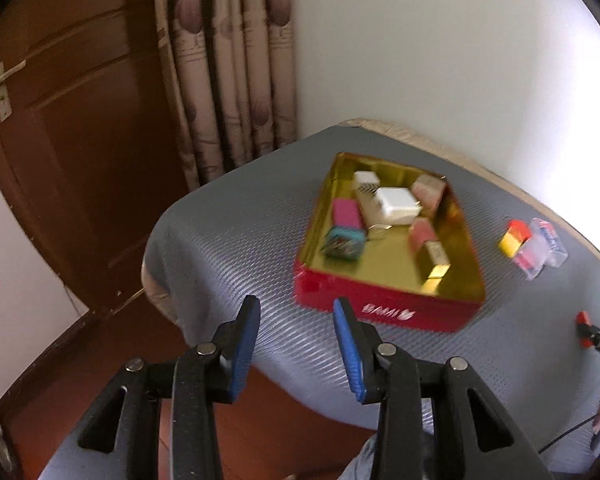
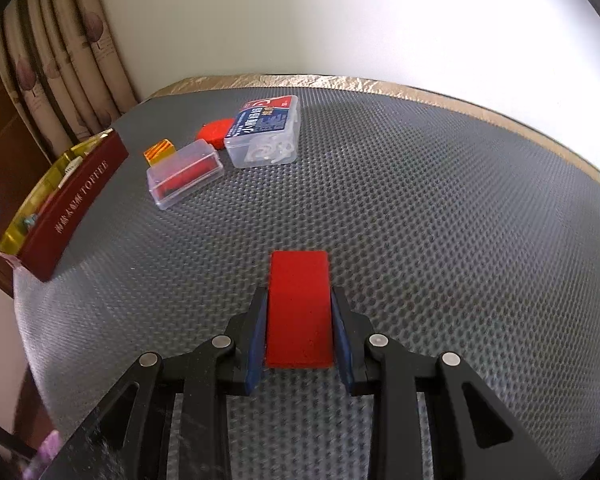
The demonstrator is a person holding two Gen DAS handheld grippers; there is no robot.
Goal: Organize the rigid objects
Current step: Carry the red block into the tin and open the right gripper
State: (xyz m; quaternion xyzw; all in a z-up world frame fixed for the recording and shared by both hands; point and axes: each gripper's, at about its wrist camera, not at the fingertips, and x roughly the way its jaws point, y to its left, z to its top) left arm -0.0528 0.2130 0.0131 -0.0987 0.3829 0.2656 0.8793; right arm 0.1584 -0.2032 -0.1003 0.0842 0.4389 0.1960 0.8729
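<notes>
One flat red rectangular block (image 2: pixel 299 312) clamped lengthwise in right tongs (image 2: pixel 299 334); red-sided gold-lined tin (image 2: pixel 74 204) at ten o'clock. Left tongs (image 1: pixel 296 344) part-open, empty.

Bright right-side glare, left view motion-blurred

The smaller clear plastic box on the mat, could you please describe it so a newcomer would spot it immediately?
Start at the red toffee tin. On the grey mat to its right lies the smaller clear box. Unlike the taller labelled box behind it, it is flat, unlabelled, with something red inside.
</notes>
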